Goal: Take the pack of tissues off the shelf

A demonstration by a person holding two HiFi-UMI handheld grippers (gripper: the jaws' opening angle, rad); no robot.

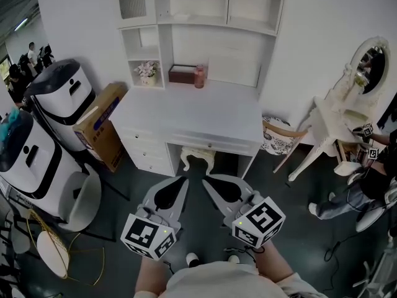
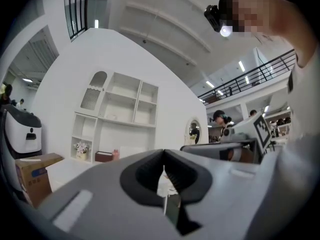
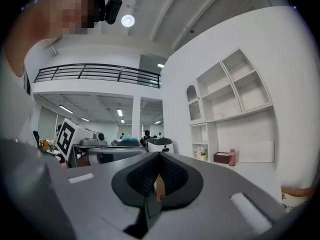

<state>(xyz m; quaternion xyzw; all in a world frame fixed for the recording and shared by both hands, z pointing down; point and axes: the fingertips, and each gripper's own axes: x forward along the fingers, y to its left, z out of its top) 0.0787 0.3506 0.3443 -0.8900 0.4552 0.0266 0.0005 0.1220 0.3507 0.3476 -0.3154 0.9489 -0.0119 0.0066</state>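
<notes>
A dark red-brown box (image 1: 181, 74), which may be the tissue pack, sits at the back of the white desk (image 1: 192, 113) under the hutch shelves, next to a pink bottle (image 1: 199, 76). It also shows small and far in the left gripper view, box (image 2: 103, 156), and in the right gripper view, box (image 3: 221, 157). My left gripper (image 1: 184, 180) and right gripper (image 1: 206, 180) are held side by side in front of the desk, well short of it. Both are shut with nothing between the jaws, as the left gripper (image 2: 163, 154) and right gripper (image 3: 159, 156) views confirm.
White flowers (image 1: 147, 71) stand in the left cubby and a white panel (image 1: 234, 71) leans at the back. A stool (image 1: 198, 158) is tucked under the desk. A cardboard box (image 1: 102, 126) and white machines (image 1: 59, 95) stand left; a vanity table (image 1: 347, 113) and a person (image 1: 366, 185) are right.
</notes>
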